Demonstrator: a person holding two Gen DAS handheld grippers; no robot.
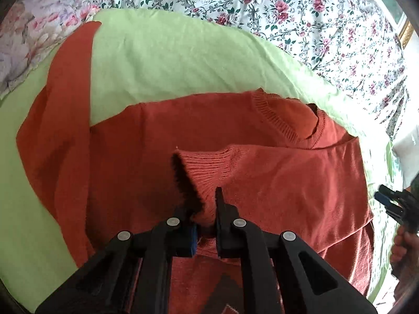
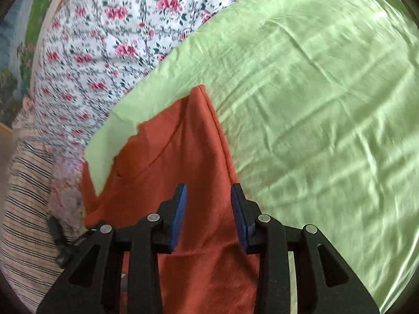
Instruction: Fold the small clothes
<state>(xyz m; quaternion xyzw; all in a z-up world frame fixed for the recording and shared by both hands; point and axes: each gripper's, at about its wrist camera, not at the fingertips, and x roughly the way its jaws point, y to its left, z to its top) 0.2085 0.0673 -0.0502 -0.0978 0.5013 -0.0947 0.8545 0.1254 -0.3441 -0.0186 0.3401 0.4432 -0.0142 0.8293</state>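
Sweater (image 1: 162,141): rust-orange knit, spread flat on the green sheet (image 1: 162,60); ribbed neck opening (image 1: 288,120) toward the sheet's far edge; one sleeve (image 1: 60,110) lying out over the sheet's left part, the other folded across the chest.

Folded sleeve's cuff (image 1: 207,167): ribbed, resting on the chest just below the neck opening; its near end runs in between the left gripper's pads.

Left gripper (image 1: 205,209): black, blue-padded; pressed together and pinching the cuff; angled downward over the middle of the sweater.

Right gripper (image 2: 208,204): pads spread apart with orange knit showing in the gap; neither pad presses on the cloth; seen from the left wrist it sits at the sheet's right edge (image 1: 392,204), held in a hand (image 1: 403,246), well apart from the cuff.

Sweater as seen from the right wrist (image 2: 178,151): a folded edge running away from the gripper to a point on the sheet; a corner of the green sheet (image 2: 314,104) lies folded over part of the knit at the left.

Green sheet: wrinkled, pale; carries the whole sweater.

Floral bedcover (image 1: 288,5): white with pink roses; lies under and beyond the sheet's far edge.

Striped cloth (image 2: 23,209): at the left margin of the right wrist view; beside the sheet's corner, not touching the sweater.
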